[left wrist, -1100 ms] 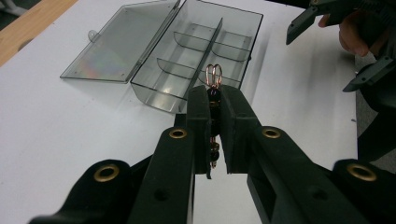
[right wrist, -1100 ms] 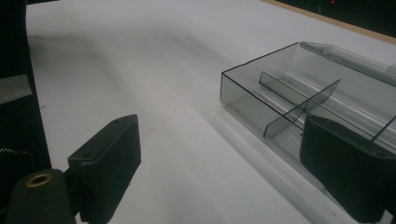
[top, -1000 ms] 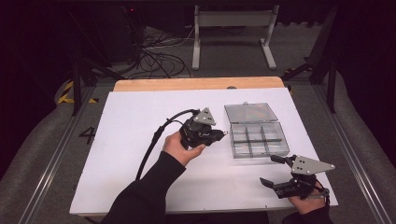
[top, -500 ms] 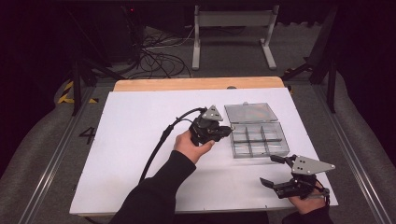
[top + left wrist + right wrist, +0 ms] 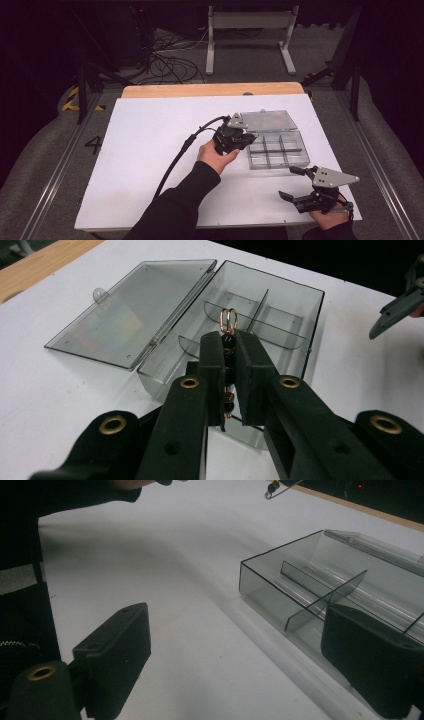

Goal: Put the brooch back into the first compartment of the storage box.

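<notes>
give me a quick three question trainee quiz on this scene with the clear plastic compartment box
1. True or false: the hinged lid of the clear plastic compartment box lies open.
2. What does the left gripper hold? A) a beaded copper-wire piece B) a screw C) nothing
3. Are the right gripper jaws open or shut?

Key: 1 true. 2 A, the beaded copper-wire piece is pinched between the jaws. 3 open, nothing between them.

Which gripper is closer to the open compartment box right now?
Left. The left gripper hangs at the compartment box's left edge; the right gripper, jaws open, sits apart near the table's front edge.
</notes>
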